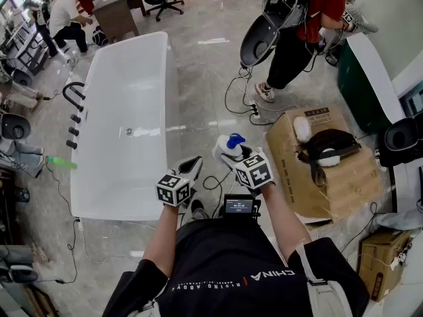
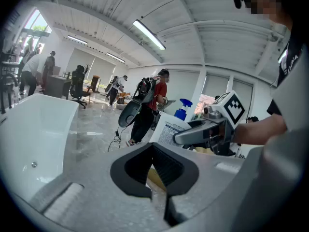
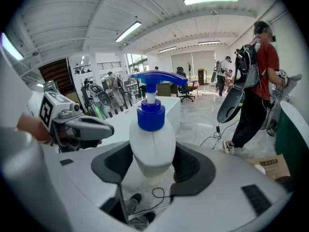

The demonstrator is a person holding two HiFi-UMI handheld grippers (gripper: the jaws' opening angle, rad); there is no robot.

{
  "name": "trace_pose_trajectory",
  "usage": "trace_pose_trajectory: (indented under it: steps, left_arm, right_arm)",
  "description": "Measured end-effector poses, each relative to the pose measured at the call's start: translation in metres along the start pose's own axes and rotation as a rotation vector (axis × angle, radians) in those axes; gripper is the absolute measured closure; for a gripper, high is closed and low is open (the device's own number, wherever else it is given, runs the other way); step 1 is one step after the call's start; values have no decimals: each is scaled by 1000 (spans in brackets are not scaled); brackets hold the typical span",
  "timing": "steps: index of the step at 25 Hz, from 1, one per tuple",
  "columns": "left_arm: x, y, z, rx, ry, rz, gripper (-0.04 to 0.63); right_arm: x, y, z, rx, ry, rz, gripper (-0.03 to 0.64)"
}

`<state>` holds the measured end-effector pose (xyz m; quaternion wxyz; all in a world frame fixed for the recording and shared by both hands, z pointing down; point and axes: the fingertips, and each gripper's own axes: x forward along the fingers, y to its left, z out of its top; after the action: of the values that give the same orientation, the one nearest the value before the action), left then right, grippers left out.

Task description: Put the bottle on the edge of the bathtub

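Firstly, underfoot: a pale glossy stone floor (image 1: 198, 78). On it, to the left in the head view, a long white freestanding bathtub (image 1: 125, 84), with black tap fittings (image 1: 74, 98) along its left rim and a bare flat rim on the near right side. Off to the right, a brown cardboard box (image 1: 344, 183), well apart from the tub. Between the two, held up over the floor beside the tub's near corner: the right gripper (image 3: 153, 166), clamped on the body of a white plastic pump bottle with a blue collar and spout (image 3: 153, 139), upright, pads pressing both flanks. Just beside it, the left gripper (image 2: 154, 163), jaws drawn together on nothing, idle.

Judged as mid-carry, not yet over the rim. To do it well:

- Swing the bottle leftward to the nearest flat stretch of rim, keeping it upright.
- Hold the squeeze firm but no harder, given plastic likely to flex.
- Come in above the rim, not level with it, to avoid knocking the base on the tub's outer wall.
- Lower straight down, base flat, centred across the rim's width, away from both the inner slope and the outer drop.
- Let go only once settled, then back away along the line of the jaws without brushing the blue pump head (image 3: 157, 79).
- Keep the left gripper out of the path, or ready beside the bottle against a topple.
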<state>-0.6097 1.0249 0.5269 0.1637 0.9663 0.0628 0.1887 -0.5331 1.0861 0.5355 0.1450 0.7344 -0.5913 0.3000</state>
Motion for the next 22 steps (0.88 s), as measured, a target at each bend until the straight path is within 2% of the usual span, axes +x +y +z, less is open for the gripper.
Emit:
trace_pose_trajectory:
  steps: [7, 22]
  left_arm:
    - [2, 16, 5, 2, 2, 13, 586]
    - [17, 14, 13, 22, 1, 50, 586]
  right_arm:
    - [9, 2, 9, -9, 2, 0, 359]
    - [3, -17, 17, -24, -35, 27, 359]
